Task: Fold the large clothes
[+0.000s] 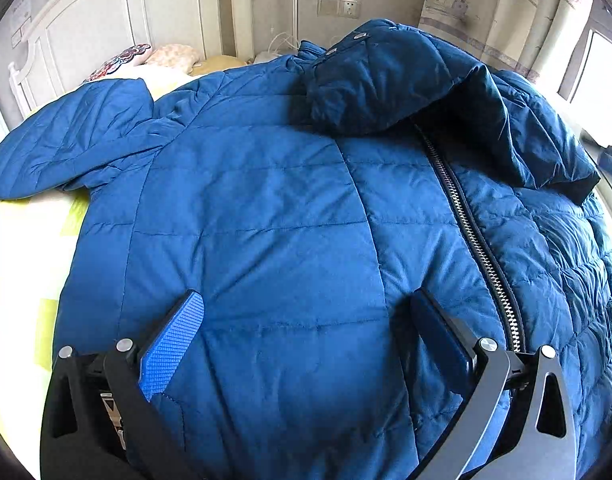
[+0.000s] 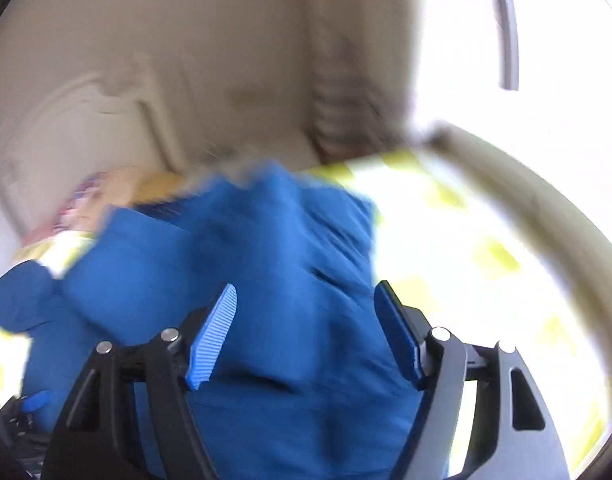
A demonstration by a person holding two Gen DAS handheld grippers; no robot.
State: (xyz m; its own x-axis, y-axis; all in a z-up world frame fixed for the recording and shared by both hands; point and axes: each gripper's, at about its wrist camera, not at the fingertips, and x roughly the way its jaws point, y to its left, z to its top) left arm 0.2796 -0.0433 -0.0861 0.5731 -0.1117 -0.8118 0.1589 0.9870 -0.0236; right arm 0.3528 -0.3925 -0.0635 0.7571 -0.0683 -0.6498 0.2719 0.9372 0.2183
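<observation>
A large blue quilted jacket (image 1: 266, 200) lies spread on a bed with a yellow-green checked sheet (image 1: 22, 260). Its hood (image 1: 385, 80) is flopped forward over the chest, and the metal zipper (image 1: 473, 232) runs down the right side. One sleeve (image 1: 74, 140) sticks out to the left; the other sleeve (image 1: 545, 140) lies folded across the body. My left gripper (image 1: 306, 296) is open, its pads wide apart over the jacket's lower part. The right wrist view is motion-blurred. My right gripper (image 2: 306, 288) stands open above the jacket (image 2: 266, 240), with no fabric pinched between its pads.
A white headboard (image 1: 106, 20) and pillows (image 1: 166, 56) are at the far end of the bed. Behind the jacket are a wall socket (image 1: 339, 6), a curtain (image 1: 485, 12) and a bright window (image 1: 601, 68). Bare sheet (image 2: 465, 240) lies right of the jacket.
</observation>
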